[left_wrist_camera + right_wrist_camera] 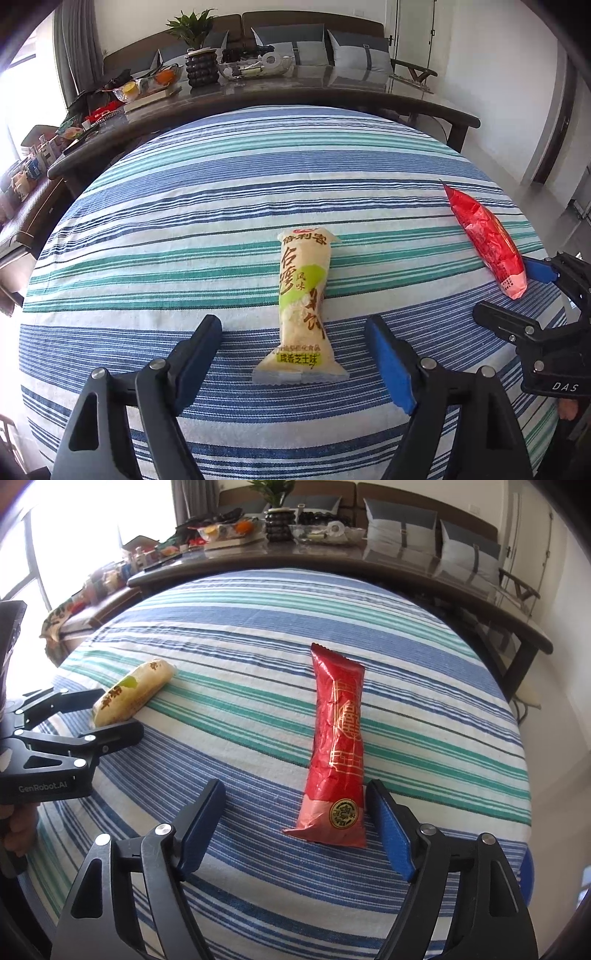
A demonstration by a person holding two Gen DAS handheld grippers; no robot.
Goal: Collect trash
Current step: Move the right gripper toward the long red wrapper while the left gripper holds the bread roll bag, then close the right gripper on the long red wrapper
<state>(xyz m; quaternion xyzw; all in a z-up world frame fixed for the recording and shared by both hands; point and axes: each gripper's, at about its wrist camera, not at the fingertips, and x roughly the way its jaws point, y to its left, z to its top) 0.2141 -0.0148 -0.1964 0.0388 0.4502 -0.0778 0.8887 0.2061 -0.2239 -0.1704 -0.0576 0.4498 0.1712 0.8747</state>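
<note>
A pale yellow snack wrapper with green print lies on the striped tablecloth, its near end between the fingertips of my left gripper, which is open and not touching it. A red foil wrapper lies lengthwise on the cloth, its near end between the fingertips of my right gripper, also open. The red wrapper also shows in the left wrist view, with the right gripper open around its end. The yellow wrapper and left gripper show at left in the right wrist view.
A dark long table stands behind the striped one, crowded with a potted plant, glass bowls and clutter. A sofa with grey cushions lies beyond. A low side table stands at left.
</note>
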